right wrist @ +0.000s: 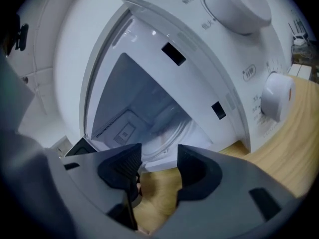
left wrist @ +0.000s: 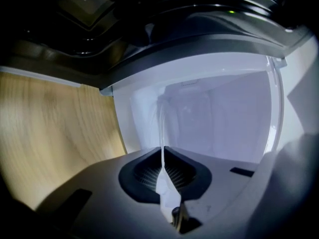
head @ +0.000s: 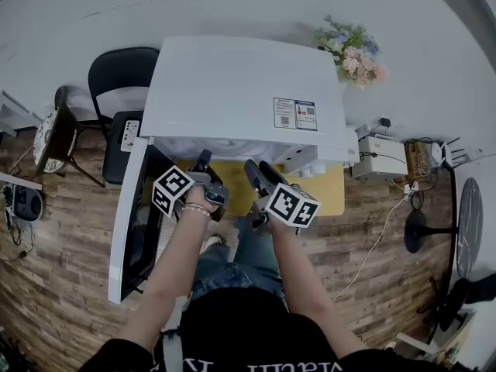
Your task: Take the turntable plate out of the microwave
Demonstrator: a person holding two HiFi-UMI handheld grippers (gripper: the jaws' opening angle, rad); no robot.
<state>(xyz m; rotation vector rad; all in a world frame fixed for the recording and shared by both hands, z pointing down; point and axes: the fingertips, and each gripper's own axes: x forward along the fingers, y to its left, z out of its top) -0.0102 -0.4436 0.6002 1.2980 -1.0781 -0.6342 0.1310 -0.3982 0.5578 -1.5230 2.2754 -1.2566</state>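
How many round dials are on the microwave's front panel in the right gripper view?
2. One white round dial sits at the picture's top on the white microwave; the second white dial is lower right, near the wooden tabletop. None seems hidden.

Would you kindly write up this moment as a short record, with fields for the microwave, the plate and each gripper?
microwave: white, standing on the wooden table
door: swung open at the left
turntable plate: clear glass, seen edge-on, its rim between the left jaws
left gripper: shut on the turntable plate's rim
right gripper: jaws apart, nothing between them, facing the open cavity
dials: two, on the front panel
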